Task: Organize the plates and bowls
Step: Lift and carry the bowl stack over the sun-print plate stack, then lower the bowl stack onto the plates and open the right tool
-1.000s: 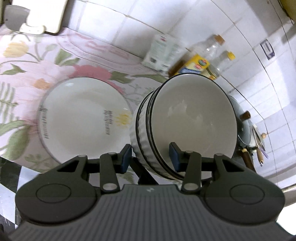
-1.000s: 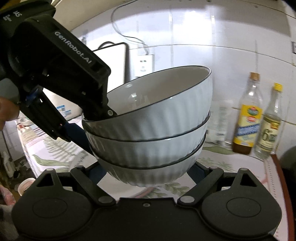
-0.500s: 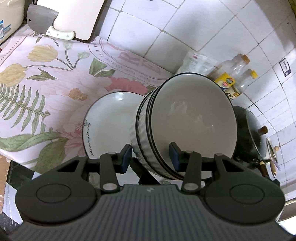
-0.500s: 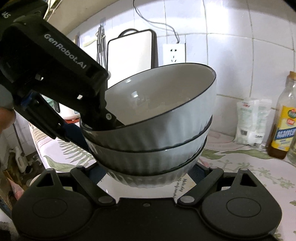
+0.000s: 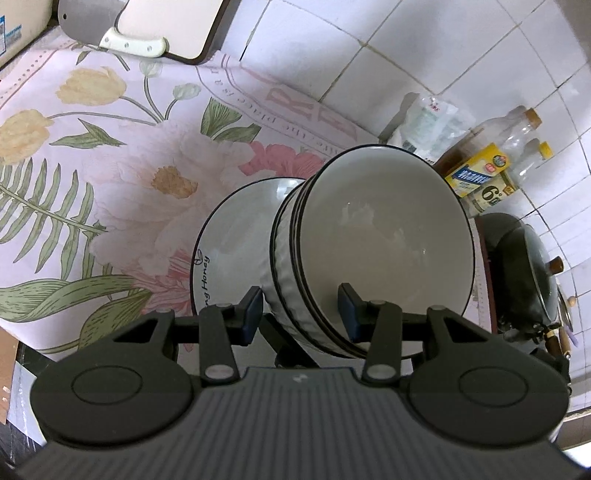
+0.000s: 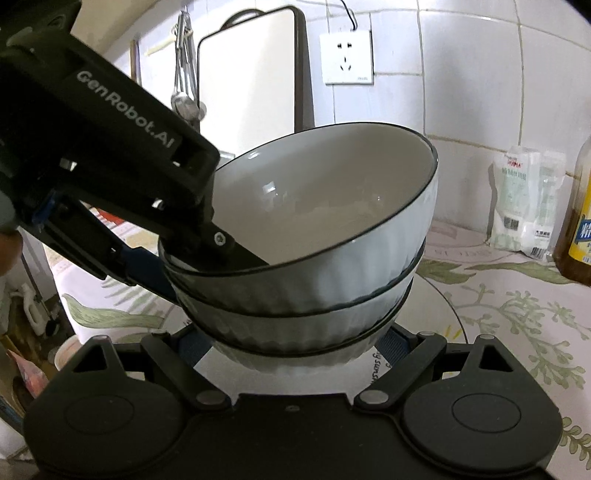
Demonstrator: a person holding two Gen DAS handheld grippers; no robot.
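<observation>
A stack of three ribbed white bowls with black rims hangs tilted above the counter. My left gripper is shut on the stack's near wall, one blue pad inside the top bowl and one outside. In the right wrist view the same stack of bowls fills the middle. My right gripper is shut on the lowest bowl's base, and the left gripper reaches in from the left. A white plate with dark lettering lies on the floral tablecloth, partly under the stack. The plate also shows just right of the bowls.
A cutting board and a cleaver lean at the tiled wall. A plastic bag, two bottles and a dark lidded pot crowd the right. A wall socket and hanging utensils are behind.
Both grippers have carried the stack sideways and lower, and it now overlaps the plate. The bottles slid off to the right, and the cutting board came into view.
</observation>
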